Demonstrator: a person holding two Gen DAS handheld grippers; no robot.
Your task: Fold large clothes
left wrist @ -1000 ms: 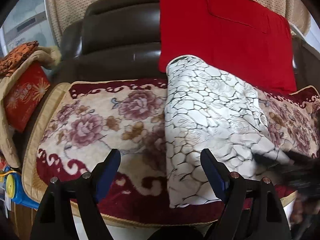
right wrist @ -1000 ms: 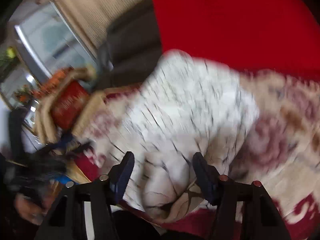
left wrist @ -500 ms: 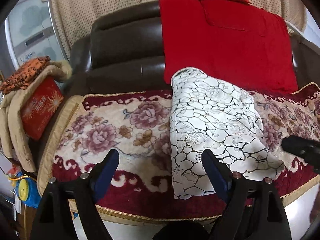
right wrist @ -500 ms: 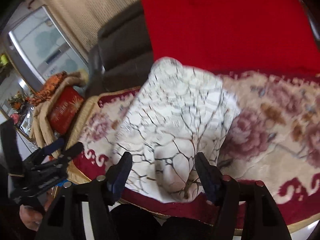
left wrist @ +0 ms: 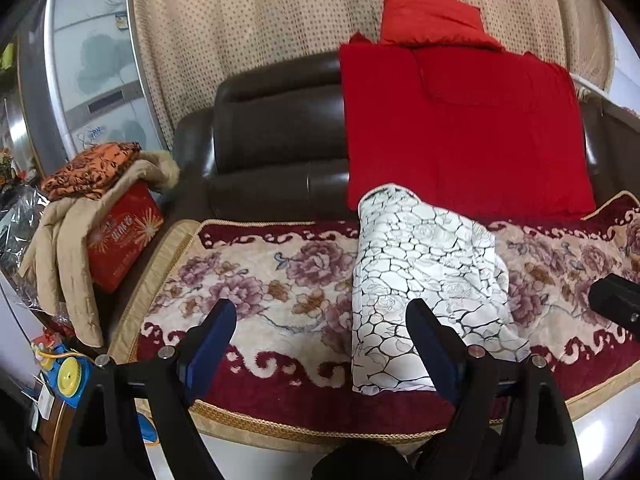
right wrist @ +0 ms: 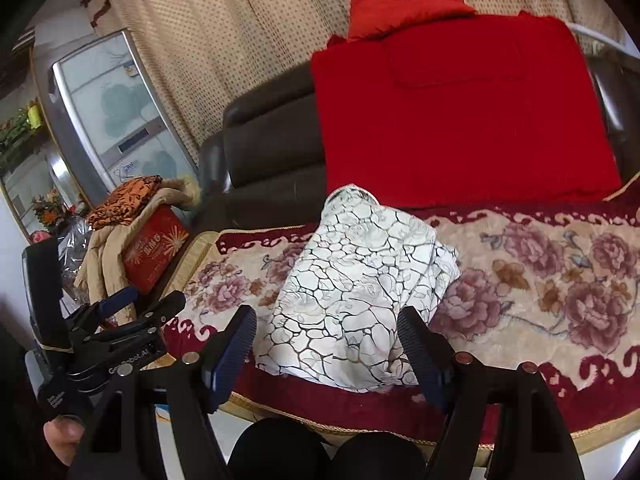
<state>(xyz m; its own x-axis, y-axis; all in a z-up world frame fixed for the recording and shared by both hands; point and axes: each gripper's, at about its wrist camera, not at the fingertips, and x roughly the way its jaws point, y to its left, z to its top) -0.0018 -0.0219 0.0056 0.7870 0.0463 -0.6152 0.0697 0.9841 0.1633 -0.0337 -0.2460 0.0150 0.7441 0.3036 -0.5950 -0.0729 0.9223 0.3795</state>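
Observation:
A white garment with a brown crackle pattern (left wrist: 424, 272) lies folded into a long strip on the floral sofa cover (left wrist: 260, 280), running from the seat's front edge to the backrest. It also shows in the right wrist view (right wrist: 360, 280). My left gripper (left wrist: 320, 340) is open and empty, held back from the sofa's front edge. My right gripper (right wrist: 328, 344) is open and empty, in front of the garment's near end. The left gripper also shows at the left of the right wrist view (right wrist: 140, 312).
A red blanket (left wrist: 460, 128) hangs over the dark leather backrest (left wrist: 276, 128), with a red cushion (left wrist: 428, 16) on top. At the left stand a red box (left wrist: 124, 236), a beige coat (left wrist: 72, 240) and an orange cloth (left wrist: 92, 168). A fridge (left wrist: 92, 72) stands behind.
Both grippers have pulled back and up from the sofa, so the garment looks smaller and farther. The garment lies still, and both grippers stay open.

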